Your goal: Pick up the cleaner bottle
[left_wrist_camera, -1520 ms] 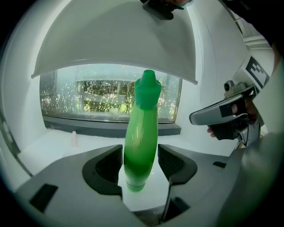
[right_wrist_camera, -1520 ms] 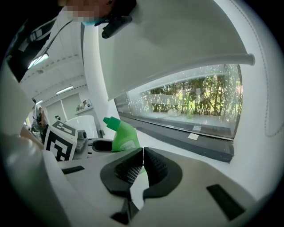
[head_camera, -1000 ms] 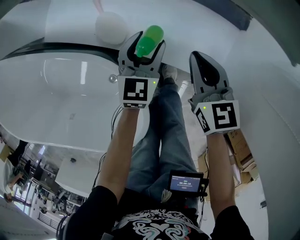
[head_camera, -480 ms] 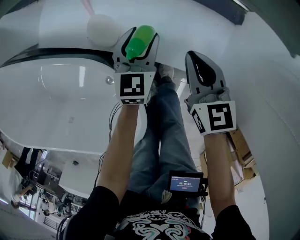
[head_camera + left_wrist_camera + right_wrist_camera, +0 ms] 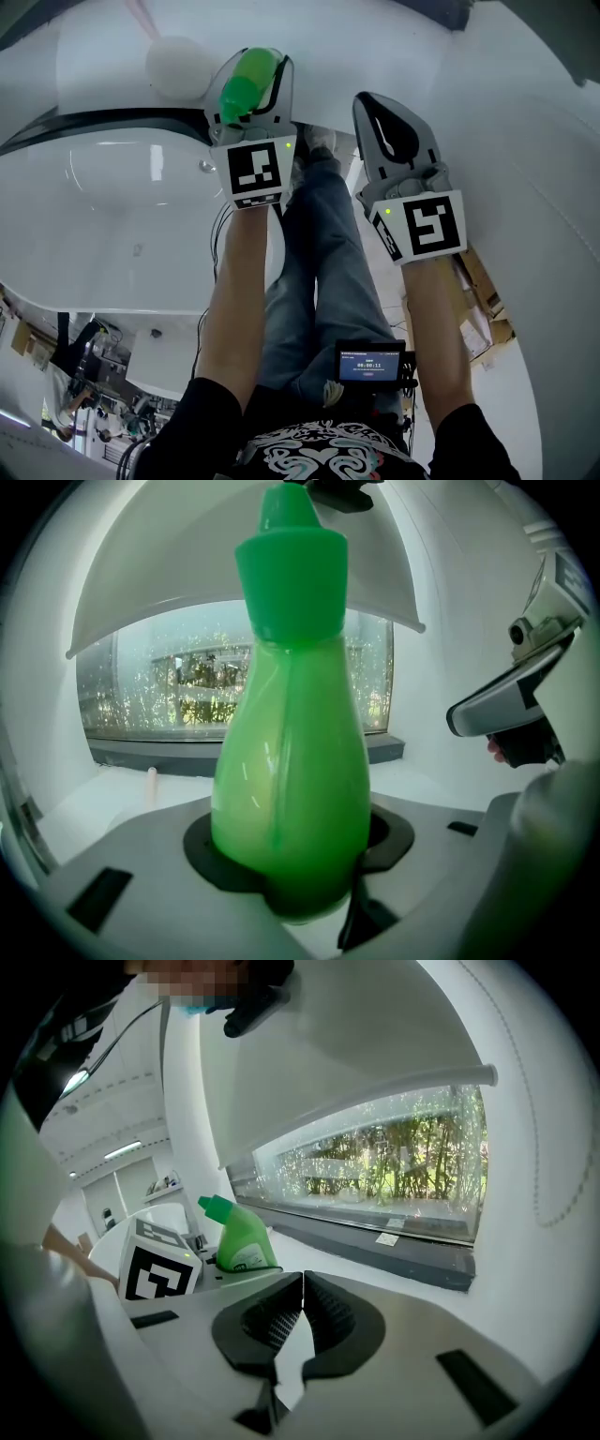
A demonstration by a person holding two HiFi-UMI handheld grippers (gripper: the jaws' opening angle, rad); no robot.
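Observation:
The green cleaner bottle (image 5: 246, 80) with its green cap stands between the jaws of my left gripper (image 5: 251, 64), near a white ledge. In the left gripper view the bottle (image 5: 291, 761) fills the middle. The black pads (image 5: 208, 855) hug its lower body on both sides, and the left jaws have just been closing on it. My right gripper (image 5: 373, 103) hangs beside it at the right, shut, with nothing between its pads (image 5: 281, 1312). From the right gripper view the bottle (image 5: 242, 1239) shows at the left, behind the left gripper's marker cube (image 5: 159, 1265).
A white rounded thing (image 5: 178, 66) with a pink stem lies just left of the bottle. A curved white shell with a dark rim (image 5: 103, 117) spreads to the left. A dark window sill (image 5: 394, 1241) runs ahead. Cardboard boxes (image 5: 483, 291) lie low at the right.
In the head view both grippers and the bottle sit a little further up and left than before. The left jaws have drawn in slightly round the bottle.

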